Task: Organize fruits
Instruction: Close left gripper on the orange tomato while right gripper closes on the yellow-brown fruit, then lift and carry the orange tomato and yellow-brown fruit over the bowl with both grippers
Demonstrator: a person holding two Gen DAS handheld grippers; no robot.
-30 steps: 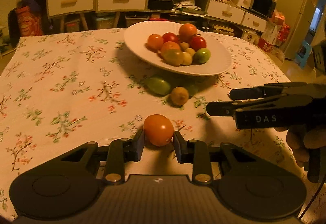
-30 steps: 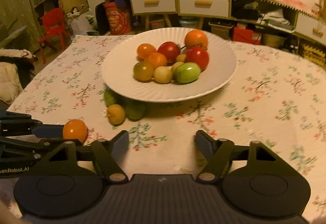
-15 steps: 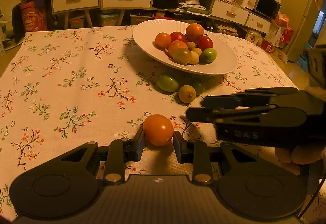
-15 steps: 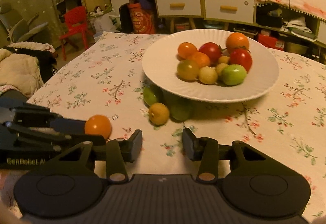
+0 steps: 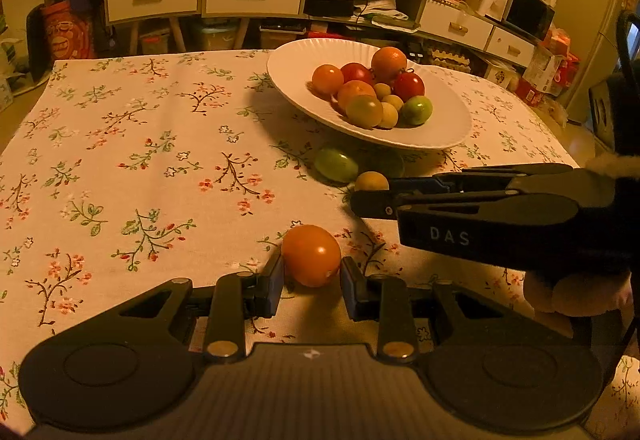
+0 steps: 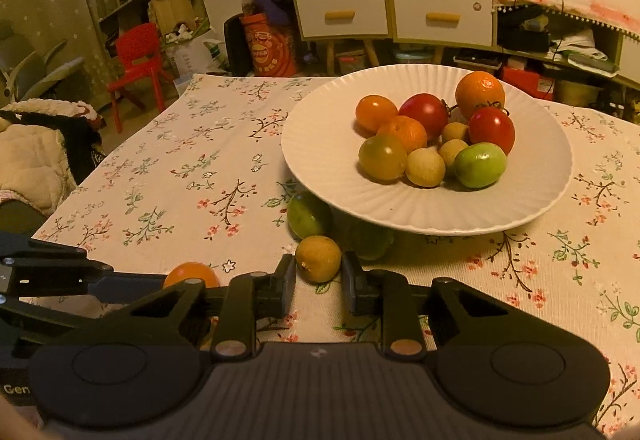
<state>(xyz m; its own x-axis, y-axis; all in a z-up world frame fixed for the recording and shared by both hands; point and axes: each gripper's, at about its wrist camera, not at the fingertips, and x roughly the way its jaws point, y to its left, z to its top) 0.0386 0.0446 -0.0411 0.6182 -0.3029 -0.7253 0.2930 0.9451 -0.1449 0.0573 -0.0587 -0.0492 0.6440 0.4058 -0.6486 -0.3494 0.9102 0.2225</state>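
With the left gripper (image 5: 311, 276) clamped on an orange tomato (image 5: 311, 255) and the right gripper (image 6: 319, 280), jaws just closed, pinching a small yellow fruit (image 6: 318, 258) just before the white plate (image 6: 320, 160), lift gently and squeeze no harder, I judge.

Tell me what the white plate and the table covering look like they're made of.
Plate: probably glazed ceramic, going by its smooth white sheen and fluted rim; melamine is possible. Tablecloth: matte woven fabric with a printed floral pattern, lying soft and draping over the table's edge.
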